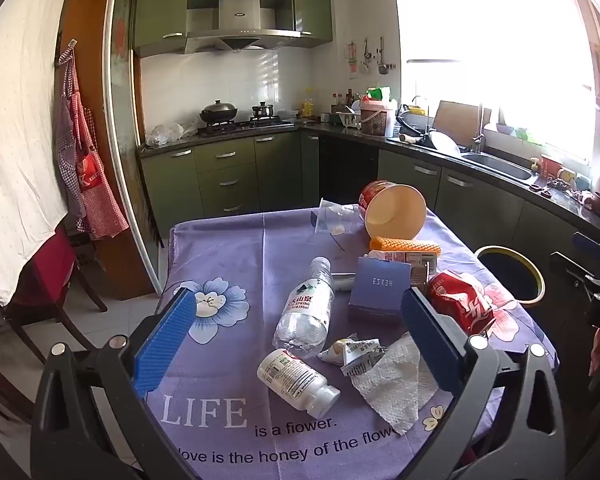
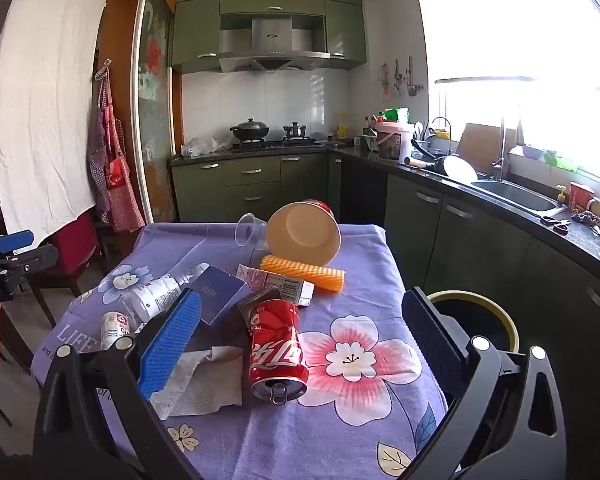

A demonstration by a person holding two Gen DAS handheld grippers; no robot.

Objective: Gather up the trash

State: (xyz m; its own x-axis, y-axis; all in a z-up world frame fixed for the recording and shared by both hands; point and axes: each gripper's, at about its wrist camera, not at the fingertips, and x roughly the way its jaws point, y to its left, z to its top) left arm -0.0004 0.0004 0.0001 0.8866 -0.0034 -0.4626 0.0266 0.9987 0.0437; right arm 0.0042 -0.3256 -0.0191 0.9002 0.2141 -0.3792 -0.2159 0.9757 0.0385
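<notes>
Both grippers, left gripper and right gripper, hover with fingers wide apart, holding nothing. Below, a purple tablecloth carries the trash: paper bucket, crushed red can, water bottle, pill bottle. What looks like a bin stands beside the table. Round bottles may roll off if nudged.

The purple cloth on the counter reads "LIFE is a flower." and, partly cut off, "love is the honey of the flow" — the crushed red can bears Coca-Cola script. The clear water bottle label shows "SPRING".
</notes>
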